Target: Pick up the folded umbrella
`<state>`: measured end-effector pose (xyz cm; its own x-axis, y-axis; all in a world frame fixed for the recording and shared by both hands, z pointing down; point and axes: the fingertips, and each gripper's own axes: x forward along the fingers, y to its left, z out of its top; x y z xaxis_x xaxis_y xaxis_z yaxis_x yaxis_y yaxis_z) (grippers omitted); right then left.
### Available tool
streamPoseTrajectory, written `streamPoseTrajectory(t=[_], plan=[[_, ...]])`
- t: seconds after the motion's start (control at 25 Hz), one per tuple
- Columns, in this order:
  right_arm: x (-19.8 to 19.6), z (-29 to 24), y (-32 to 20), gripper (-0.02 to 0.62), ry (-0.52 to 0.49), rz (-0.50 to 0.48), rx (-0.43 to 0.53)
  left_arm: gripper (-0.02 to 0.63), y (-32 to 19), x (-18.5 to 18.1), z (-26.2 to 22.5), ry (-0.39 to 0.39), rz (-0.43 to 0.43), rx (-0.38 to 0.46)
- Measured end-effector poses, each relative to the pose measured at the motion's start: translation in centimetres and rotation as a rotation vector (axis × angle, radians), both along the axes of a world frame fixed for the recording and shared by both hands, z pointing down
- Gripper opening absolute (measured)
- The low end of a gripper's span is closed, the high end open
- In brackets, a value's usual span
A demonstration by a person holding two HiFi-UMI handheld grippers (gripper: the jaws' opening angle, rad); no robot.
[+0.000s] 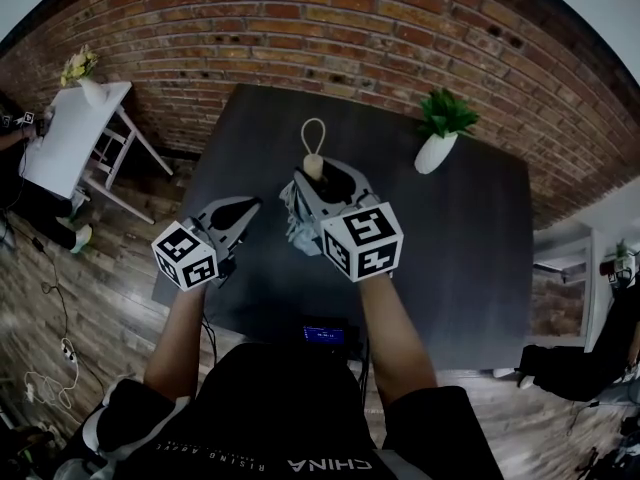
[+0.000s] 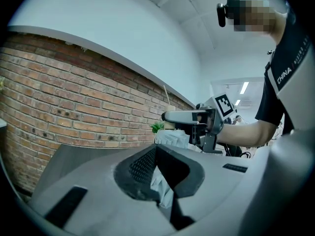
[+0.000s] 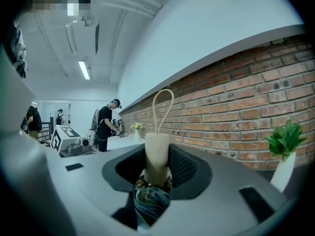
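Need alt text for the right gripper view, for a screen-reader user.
The right gripper is clamped on the folded umbrella, and the umbrella's cream, loop-strapped handle sticks out between the jaws. A brick wall runs along the right with a potted plant in front of it. A person stands far off at left.

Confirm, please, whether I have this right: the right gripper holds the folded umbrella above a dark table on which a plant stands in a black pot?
One detail is off: the pot is white, not black, as the head view shows. Otherwise yes: the right gripper holds the folded umbrella above the dark table where the plant stands.
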<state>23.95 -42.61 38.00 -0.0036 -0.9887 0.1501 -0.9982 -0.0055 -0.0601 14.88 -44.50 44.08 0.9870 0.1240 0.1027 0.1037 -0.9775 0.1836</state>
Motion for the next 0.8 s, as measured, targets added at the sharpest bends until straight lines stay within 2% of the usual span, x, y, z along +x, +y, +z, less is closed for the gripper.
streamPoseTrajectory(t=[0.8], plan=[[-0.1,1.4,3.8,0.147,0.014,-0.025,-0.006,0.003,4.2,-0.3,1.3,0.005,-0.032,0.009]])
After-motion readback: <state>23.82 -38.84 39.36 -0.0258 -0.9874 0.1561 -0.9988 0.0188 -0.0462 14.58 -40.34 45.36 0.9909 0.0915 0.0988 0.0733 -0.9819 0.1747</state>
